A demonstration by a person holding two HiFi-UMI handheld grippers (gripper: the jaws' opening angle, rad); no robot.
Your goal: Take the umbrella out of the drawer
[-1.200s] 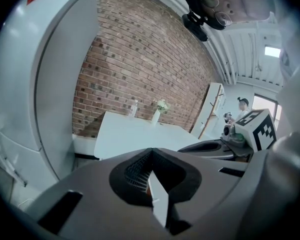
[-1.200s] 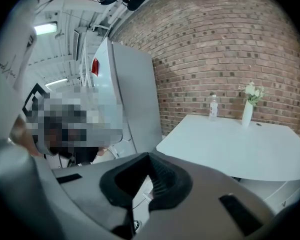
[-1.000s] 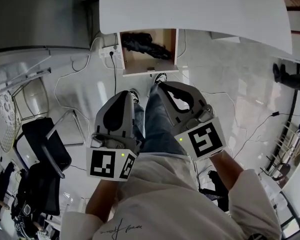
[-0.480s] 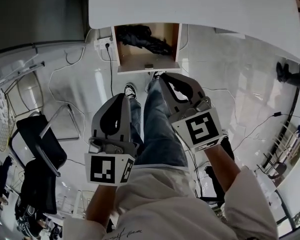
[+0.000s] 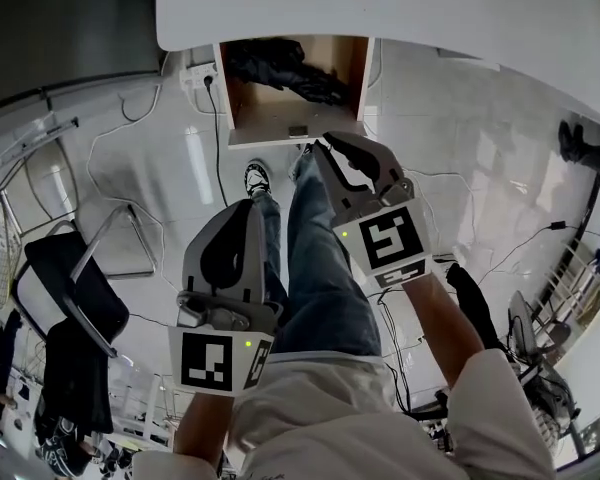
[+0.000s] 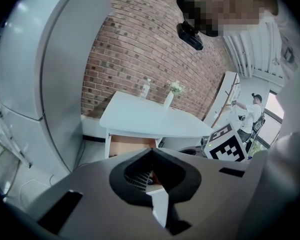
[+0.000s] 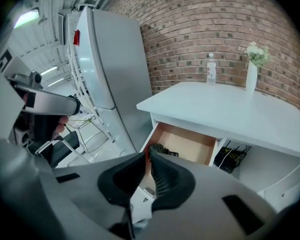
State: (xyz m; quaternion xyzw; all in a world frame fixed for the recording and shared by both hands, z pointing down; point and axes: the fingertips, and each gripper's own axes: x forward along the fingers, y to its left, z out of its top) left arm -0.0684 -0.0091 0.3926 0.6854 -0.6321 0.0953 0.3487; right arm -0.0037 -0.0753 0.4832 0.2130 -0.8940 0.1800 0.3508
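Both sink toward open drawer (image 5: 294, 138), upper centre; right tool (image 5: 320, 147) just parting, empty; left tool (image 5: 248, 206) clenched, empty. Grab of umbrella (image 5: 285, 68) looks imminent.

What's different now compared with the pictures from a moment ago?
The right gripper has moved up to the open wooden drawer, and its jaws have just been opening, with nothing between them. The left gripper trails behind, shut. The black folded umbrella still lies untouched in the drawer.
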